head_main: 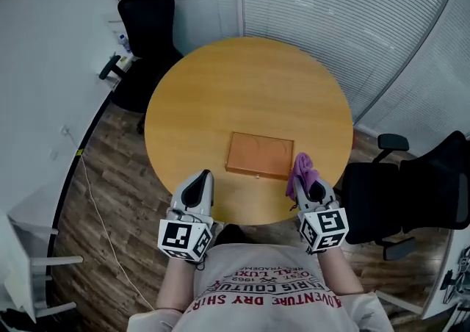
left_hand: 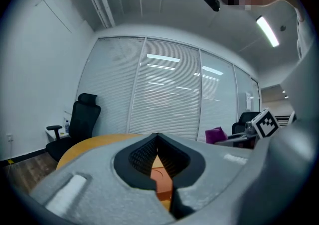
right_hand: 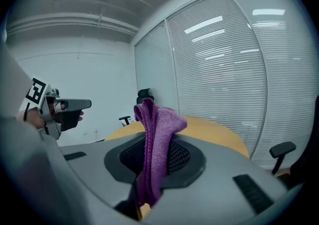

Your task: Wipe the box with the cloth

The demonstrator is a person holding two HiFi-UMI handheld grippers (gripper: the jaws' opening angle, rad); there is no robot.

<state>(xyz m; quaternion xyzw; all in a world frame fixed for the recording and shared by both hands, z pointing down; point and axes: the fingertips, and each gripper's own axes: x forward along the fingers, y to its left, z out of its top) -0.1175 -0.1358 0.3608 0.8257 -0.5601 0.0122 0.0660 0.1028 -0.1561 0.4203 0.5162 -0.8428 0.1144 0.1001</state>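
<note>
**Cloth in the jaws, box not yet touched**

The right gripper (head_main: 316, 191) is pinching the purple cloth (head_main: 302, 172). Its own view shows the knitted cloth (right_hand: 155, 139) clamped low between the jaws, with a bunched fold standing up above them. The left gripper (head_main: 197, 189) has its jaws pressed together with nothing between them.

The flat orange-brown box (head_main: 259, 156) lies on the near right part of the round wooden table (head_main: 220, 88), just beyond both grippers. The cloth hangs near the box's right near corner, but I cannot tell whether it touches.

The cloth looks soft, light and floppy. It should drape and fold under pressure, so the free bunch is the part to press flat on the lid. The box looks thin, stiff and probably light, so it may skid on the smooth tabletop. Its left or near edge seems the place for the left gripper to steady it.
</note>
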